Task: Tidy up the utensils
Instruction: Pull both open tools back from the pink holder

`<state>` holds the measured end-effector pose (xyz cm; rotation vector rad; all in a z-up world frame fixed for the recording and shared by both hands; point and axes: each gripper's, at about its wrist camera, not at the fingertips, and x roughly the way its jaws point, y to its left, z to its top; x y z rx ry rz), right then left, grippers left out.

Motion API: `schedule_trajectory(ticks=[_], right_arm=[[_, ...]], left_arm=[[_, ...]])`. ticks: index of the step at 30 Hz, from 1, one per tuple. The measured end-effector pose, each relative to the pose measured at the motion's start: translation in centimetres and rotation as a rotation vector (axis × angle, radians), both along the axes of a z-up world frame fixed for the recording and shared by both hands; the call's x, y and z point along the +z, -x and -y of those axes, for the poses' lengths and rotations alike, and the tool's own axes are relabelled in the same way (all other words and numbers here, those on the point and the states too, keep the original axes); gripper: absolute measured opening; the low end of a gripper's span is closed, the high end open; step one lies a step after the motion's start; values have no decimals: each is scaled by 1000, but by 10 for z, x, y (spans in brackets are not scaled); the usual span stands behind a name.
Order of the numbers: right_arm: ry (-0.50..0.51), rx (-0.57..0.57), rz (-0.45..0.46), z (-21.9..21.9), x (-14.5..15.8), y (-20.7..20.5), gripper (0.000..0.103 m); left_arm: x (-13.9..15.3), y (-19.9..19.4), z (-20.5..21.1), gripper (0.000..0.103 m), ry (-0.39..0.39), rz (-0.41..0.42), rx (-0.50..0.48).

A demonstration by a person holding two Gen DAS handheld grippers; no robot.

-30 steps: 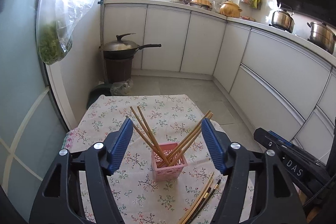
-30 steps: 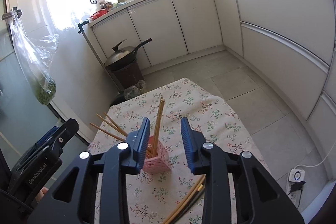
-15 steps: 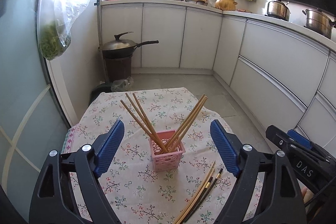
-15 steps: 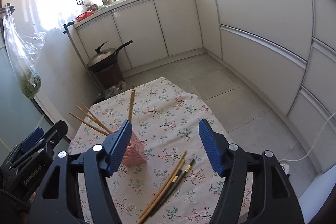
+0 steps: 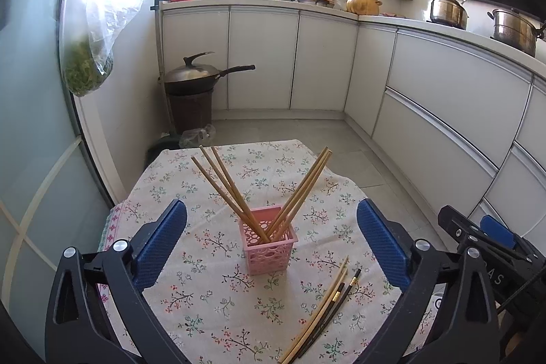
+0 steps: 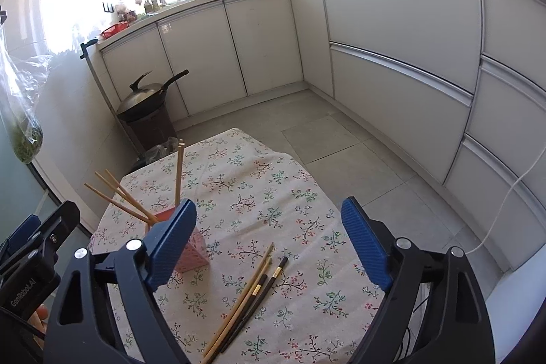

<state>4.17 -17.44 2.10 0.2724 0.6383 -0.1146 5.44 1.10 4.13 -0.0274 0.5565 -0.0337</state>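
A floral cloth (image 5: 218,306) covers the table; white cabinets (image 6: 402,23) and grey floor (image 6: 341,132) surround it. Left gripper (image 5: 272,241) and right gripper (image 6: 269,244) both are wide, empty.

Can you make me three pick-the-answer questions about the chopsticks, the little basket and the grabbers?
1. Where do the loose chopsticks lie?
A. on the flowered tablecloth, beside the basket
B. on the floor
C. on the counter

2. What colour is the basket that holds the standing chopsticks?
A. green
B. pink
C. black

3. How is the right gripper?
A. shut on a chopstick
B. shut and empty
C. open and empty

Answers: 1 A, they rest flat on the cloth to the basket's right. 2 B, its lattice walls are pink. 3 C, its blue fingers stand wide apart with nothing between them; the left gripper is open too.
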Motion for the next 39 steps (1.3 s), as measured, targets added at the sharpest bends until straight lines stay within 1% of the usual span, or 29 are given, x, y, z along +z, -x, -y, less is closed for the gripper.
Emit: schedule_trajectory(ticks=[4,18,32,36,39], right_arm=[[-6,-10,2,4,-2,2,91],[-3,-9,-19,8,-10,6,96],[-9,-11,-70,14,-21,8,96],[-4,-17,-91,17,-28,12,96],[-6,-27,-126,23,-36,14,96]], left_arm=[[-2,-1,2,96,-6,-10,-5],[-12,-4,6,96,-29,-41,-23],[-24,-12,13,96,-46,-81,-40],[-29,-16,15,96,-47,-105,-49],[-39,-24,16,96,-37,-150,-67]])
